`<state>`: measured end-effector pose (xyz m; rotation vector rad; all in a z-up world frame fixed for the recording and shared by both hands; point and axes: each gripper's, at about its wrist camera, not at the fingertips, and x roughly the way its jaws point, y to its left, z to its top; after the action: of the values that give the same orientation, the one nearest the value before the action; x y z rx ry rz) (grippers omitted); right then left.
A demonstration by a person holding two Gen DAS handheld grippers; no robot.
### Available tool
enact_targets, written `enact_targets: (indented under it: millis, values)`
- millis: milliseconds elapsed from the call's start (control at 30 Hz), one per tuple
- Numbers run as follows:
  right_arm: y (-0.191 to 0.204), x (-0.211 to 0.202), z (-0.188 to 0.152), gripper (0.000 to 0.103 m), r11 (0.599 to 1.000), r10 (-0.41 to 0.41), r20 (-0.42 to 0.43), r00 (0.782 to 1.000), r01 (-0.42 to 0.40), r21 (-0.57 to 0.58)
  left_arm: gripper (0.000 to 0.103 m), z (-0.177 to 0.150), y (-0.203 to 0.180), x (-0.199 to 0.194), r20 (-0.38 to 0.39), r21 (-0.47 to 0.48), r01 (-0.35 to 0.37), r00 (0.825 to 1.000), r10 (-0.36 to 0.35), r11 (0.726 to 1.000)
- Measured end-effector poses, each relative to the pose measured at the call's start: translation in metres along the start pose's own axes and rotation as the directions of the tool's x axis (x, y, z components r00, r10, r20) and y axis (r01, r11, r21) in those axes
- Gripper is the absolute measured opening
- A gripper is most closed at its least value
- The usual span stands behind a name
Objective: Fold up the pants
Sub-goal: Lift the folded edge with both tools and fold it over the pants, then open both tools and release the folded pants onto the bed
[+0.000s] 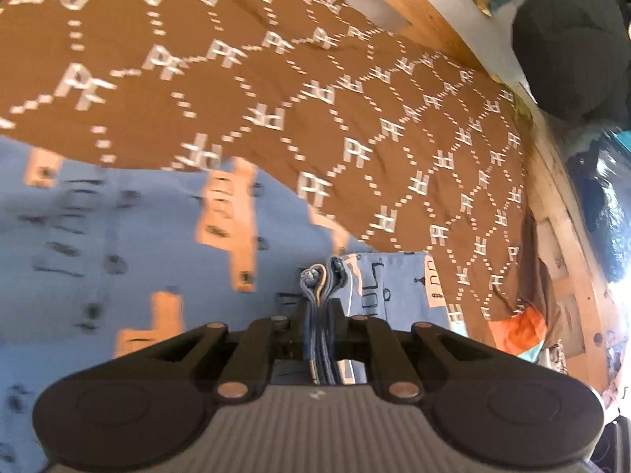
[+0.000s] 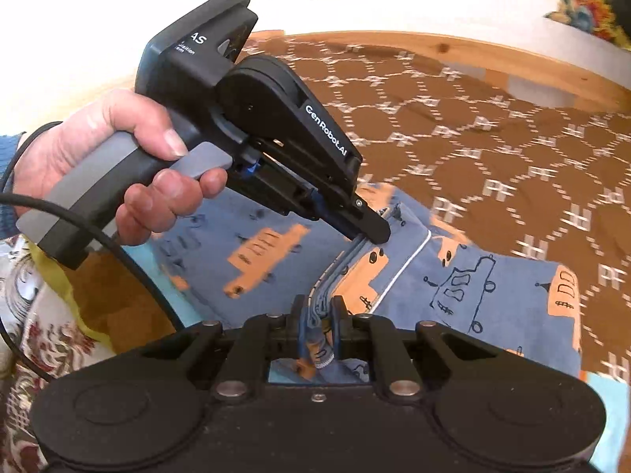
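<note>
The pants [image 1: 118, 236] are light blue with orange vehicle prints and lie on a brown patterned bedspread [image 1: 276, 79]. My left gripper [image 1: 320, 307] is shut on a bunched edge of the pants, several layers pinched between its fingers. In the right wrist view the pants [image 2: 473, 287] spread below both tools. My right gripper [image 2: 317, 315] is shut on another bunch of the same edge. The left gripper [image 2: 368, 230], held by a hand, grips the fabric just beyond it, and a taut fold runs between the two.
A wooden bed frame [image 1: 414, 4] runs along the far side and the right edge [image 1: 568, 276]. A dark round cushion [image 1: 572, 51] sits at the upper right. A floral cloth [image 2: 47, 335] lies at the left. A black cable [image 2: 79, 228] trails from the left tool.
</note>
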<state>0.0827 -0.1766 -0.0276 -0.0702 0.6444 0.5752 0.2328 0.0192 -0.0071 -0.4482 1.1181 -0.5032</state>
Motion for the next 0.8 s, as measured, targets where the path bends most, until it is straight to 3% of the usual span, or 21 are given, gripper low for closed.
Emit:
enact_targets:
  millis: [333,433,467,500,533,567,600,700,767,800]
  values:
    - [0.022,0.030,0.004,0.014,0.997,0.078,-0.058,0.995,-0.079,-0.011,0.011,-0.005,0.030,-0.007,-0.015,-0.024,-0.070,0.997,0.070,0.997]
    - [0.017,0.029,0.002,0.027,0.995,0.102,-0.061,0.993,-0.101,0.021,0.016,-0.009,0.035,-0.005,-0.015,-0.030,-0.085,0.996,0.085,0.996]
    - [0.012,0.024,0.000,0.041,0.994,0.109,-0.058,0.992,-0.107,0.027,0.019,-0.009,0.034,-0.008,-0.007,-0.028,-0.094,0.996,0.094,0.995]
    - [0.008,0.016,-0.001,0.048,0.995,0.102,-0.049,0.994,-0.101,0.022,0.031,-0.010,0.031,-0.012,0.007,-0.015,-0.115,0.993,0.115,0.993]
    - [0.002,0.005,-0.002,0.062,0.996,0.084,-0.028,0.996,-0.084,0.004,0.049,-0.012,0.026,-0.017,0.029,0.005,-0.142,0.989,0.142,0.990]
    - [-0.006,-0.009,-0.005,0.069,0.999,0.040,0.007,0.999,-0.039,-0.031,0.058,-0.013,0.023,-0.022,0.059,0.022,-0.169,0.984,0.167,0.985]
    - [-0.013,-0.019,-0.007,0.070,0.998,-0.017,0.031,0.999,0.019,-0.065,0.069,-0.016,0.018,-0.028,0.100,0.036,-0.200,0.976,0.196,0.979]
    - [-0.049,-0.028,-0.007,0.078,0.962,-0.237,0.039,0.971,0.240,-0.132,0.076,-0.022,0.002,-0.031,0.173,0.069,-0.266,0.952,0.251,0.961]
    - [-0.078,-0.021,-0.004,0.082,0.920,-0.370,0.040,0.928,0.372,-0.127,0.087,-0.024,-0.007,-0.023,0.196,0.074,-0.299,0.940,0.281,0.951]
    - [-0.091,-0.017,-0.002,0.083,0.909,-0.397,0.044,0.917,0.400,-0.115,0.090,-0.025,-0.011,-0.017,0.201,0.080,-0.322,0.932,0.301,0.943]
